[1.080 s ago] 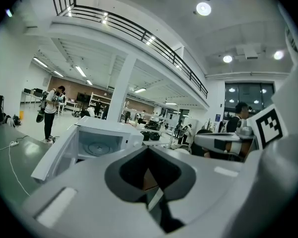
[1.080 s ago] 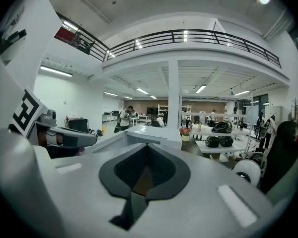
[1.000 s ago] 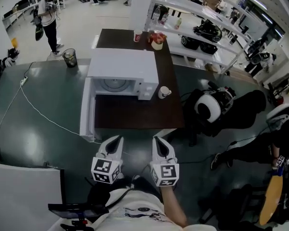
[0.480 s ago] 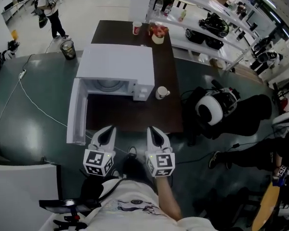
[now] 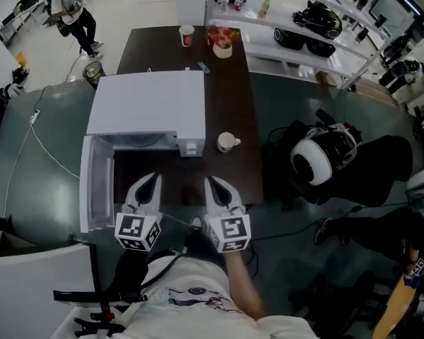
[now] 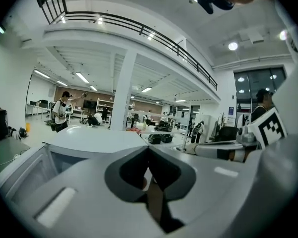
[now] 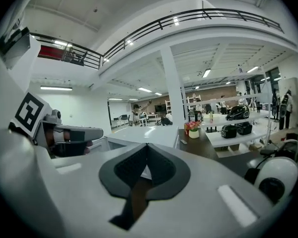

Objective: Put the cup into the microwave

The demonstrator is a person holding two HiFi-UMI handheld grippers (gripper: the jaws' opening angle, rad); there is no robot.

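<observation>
A white cup (image 5: 226, 142) with a handle stands on the dark brown table (image 5: 230, 97), just right of the white microwave (image 5: 145, 108). The microwave's door (image 5: 95, 189) hangs open to the left. My left gripper (image 5: 153, 178) is shut and empty over the table's near edge, in front of the microwave's opening. My right gripper (image 5: 210, 181) is beside it, also shut and empty, a short way in front of the cup. In the left gripper view the shut jaw tips (image 6: 149, 150) point over the microwave top (image 6: 97, 138). The right gripper (image 7: 147, 147) points level along the table.
A red paper cup (image 5: 186, 35) and a flower pot (image 5: 222, 46) stand at the table's far end. White shelves (image 5: 304, 16) run along the right. A white helmet-like device (image 5: 316, 162) lies on the floor at right. A cable (image 5: 42, 147) and a bin (image 5: 93, 73) are at left.
Both grippers have moved forward, from over the floor to over the table's near edge, closer to the microwave and cup. Both stay shut and empty.
</observation>
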